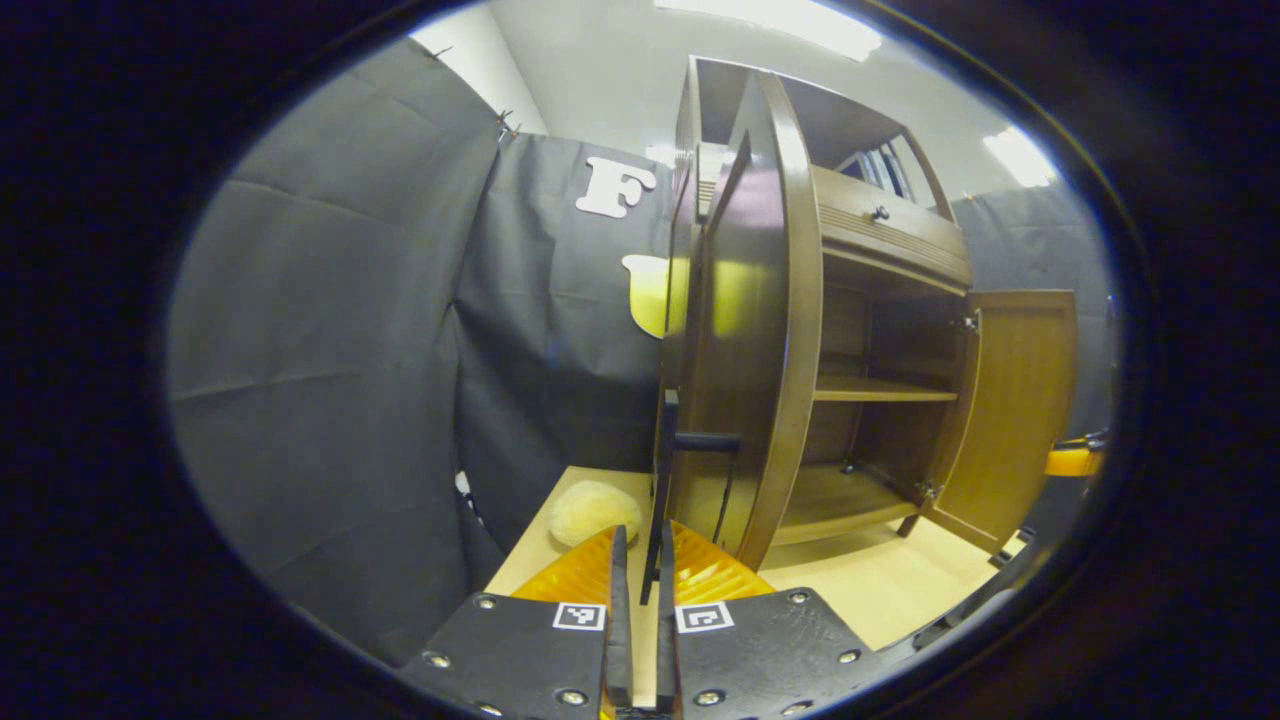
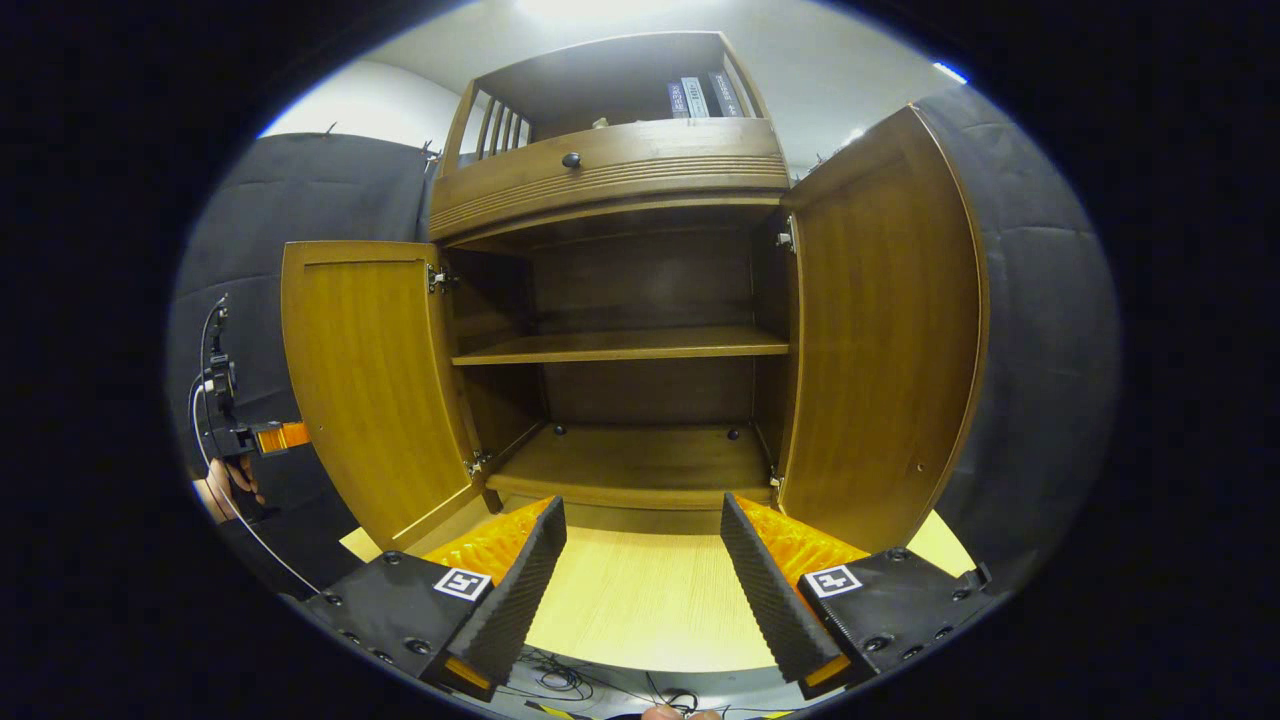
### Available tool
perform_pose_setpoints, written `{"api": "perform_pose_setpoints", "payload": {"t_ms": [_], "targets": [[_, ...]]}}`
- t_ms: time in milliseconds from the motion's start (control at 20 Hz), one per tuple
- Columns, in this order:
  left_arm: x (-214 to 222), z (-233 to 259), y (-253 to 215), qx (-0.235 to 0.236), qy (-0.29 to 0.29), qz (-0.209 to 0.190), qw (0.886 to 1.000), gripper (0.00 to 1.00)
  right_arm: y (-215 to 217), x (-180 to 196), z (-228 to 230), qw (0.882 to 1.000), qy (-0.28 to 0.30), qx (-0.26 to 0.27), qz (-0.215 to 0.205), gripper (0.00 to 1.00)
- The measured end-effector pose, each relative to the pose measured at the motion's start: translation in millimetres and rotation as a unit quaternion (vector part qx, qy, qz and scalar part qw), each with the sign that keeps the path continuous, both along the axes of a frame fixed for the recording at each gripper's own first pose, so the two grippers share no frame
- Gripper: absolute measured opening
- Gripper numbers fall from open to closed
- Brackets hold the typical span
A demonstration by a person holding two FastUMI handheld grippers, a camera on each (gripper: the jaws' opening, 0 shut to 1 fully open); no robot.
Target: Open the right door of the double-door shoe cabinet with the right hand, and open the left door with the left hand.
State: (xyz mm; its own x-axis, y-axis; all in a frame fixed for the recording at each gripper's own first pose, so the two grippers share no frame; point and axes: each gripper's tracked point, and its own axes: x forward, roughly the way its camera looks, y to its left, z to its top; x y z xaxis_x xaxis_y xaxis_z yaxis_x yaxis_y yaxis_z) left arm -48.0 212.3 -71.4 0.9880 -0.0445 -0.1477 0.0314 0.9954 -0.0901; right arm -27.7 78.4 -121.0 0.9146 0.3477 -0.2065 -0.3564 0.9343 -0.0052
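Left gripper point(image 1: 640, 585) clamped on left door's handle point(image 1: 664, 480), right gripper point(image 2: 640, 560) spread over pale tabletop point(image 2: 640, 600), both cabinet point(image 2: 620, 300) doors open.

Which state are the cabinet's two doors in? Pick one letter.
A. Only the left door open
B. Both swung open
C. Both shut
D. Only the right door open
B: in the right gripper view the left door and the right door both stand swung out from the cabinet, baring its shelf.
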Motion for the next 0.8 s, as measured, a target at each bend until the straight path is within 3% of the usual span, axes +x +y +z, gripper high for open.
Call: {"api": "perform_pose_setpoints", "payload": {"t_ms": [550,600,650,800], "targets": [[-11.1,17.3,3.3,-0.006,-0.013,0.019,1.000,0.10,-15.9,2.9,-0.6,1.000,0.001,0.004,-0.010,0.98],[-15.1,22.9,2.6,-0.007,-0.017,0.019,1.000,0.10,-17.6,3.7,0.0,1.000,0.002,0.005,-0.011,0.92],[-18.7,27.6,1.2,-0.008,-0.020,0.018,1.000,0.11,-18.8,4.2,0.0,1.000,0.002,0.006,-0.012,0.98],[-29.0,34.0,3.2,0.002,-0.014,0.031,0.999,0.10,-21.7,3.9,0.3,1.000,-0.001,0.007,-0.014,0.98]]}}
